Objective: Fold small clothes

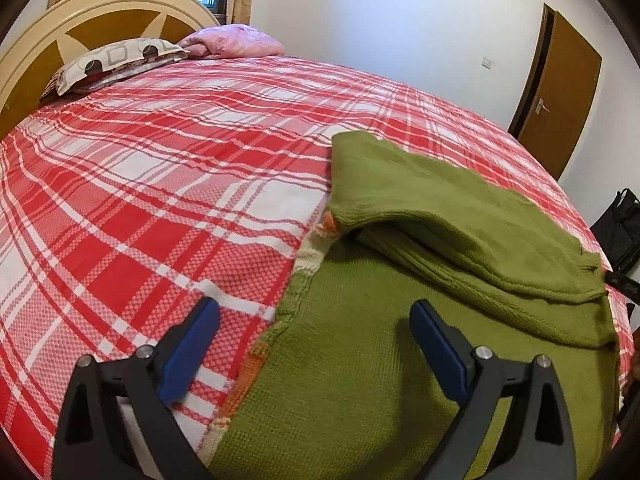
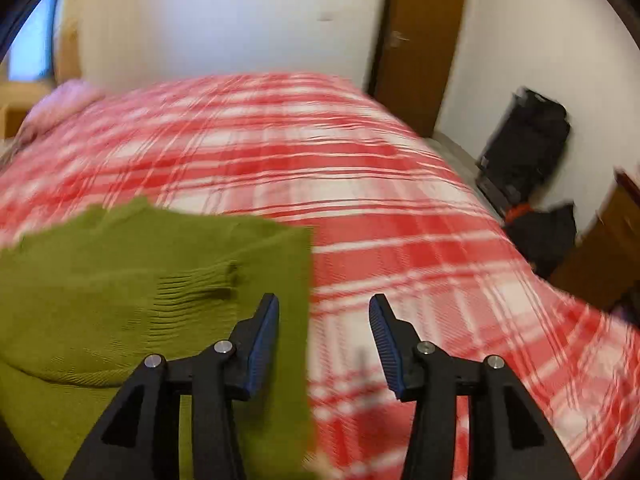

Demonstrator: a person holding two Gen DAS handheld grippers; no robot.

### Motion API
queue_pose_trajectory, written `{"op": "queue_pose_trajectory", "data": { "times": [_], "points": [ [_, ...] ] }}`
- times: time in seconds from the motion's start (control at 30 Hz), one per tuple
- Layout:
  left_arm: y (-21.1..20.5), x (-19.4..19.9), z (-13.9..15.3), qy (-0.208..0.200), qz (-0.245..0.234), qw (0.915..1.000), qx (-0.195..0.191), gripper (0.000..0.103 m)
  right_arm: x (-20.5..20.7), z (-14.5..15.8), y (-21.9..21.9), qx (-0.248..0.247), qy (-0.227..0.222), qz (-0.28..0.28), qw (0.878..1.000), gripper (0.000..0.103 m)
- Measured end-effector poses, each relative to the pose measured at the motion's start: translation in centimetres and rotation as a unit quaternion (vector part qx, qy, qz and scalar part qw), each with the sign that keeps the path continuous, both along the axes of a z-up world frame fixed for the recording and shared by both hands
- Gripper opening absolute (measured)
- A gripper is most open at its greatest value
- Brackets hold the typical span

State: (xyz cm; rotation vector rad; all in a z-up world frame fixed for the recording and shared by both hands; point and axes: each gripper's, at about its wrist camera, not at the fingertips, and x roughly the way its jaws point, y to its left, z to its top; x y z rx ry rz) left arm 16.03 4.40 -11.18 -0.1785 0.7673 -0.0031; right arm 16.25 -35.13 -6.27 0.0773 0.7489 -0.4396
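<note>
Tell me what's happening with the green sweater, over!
Left gripper open, holding nothing. Right gripper open, holding nothing. Green sweater flat on the plaid bedspread, sleeve folded across. Nothing in the way.

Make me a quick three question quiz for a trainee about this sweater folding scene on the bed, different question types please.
1. True or false: the left gripper is clamped on the green sweater.
2. Multiple choice: what lies across the sweater's body? A) a pink quilt B) its own sleeve, folded over C) a patterned pillow
3. Fill in: the right gripper hangs open over the sweater's edge and the red plaid ____.

Key: 1 false, its jaws are open and hold nothing; 2 B; 3 bedspread.
</note>
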Motion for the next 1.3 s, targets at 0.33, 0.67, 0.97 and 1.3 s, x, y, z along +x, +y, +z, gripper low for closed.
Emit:
{"op": "queue_pose_trajectory", "data": {
  "times": [0.33,0.67,0.97,1.3],
  "points": [
    [-1.3,-0.3,2.0,0.003,-0.003,0.9989,0.047,0.099,-0.1,1.3,6.4,0.098,-0.025,0.160,0.982,0.048],
    [-4.3,6.2,6.3,-0.033,0.005,0.9912,0.128,0.099,1.8,-3.2,11.3,0.079,0.032,0.200,0.976,0.049],
    [-0.3,7.7,1.2,0.050,0.035,0.9920,0.110,0.103,1.3,-0.4,8.7,0.070,-0.007,0.180,0.981,0.049],
    [-0.8,8.1,0.8,0.054,0.040,0.9920,0.107,0.103,3.5,-3.4,6.4,0.067,0.038,0.141,0.987,0.049]
  ]
}}
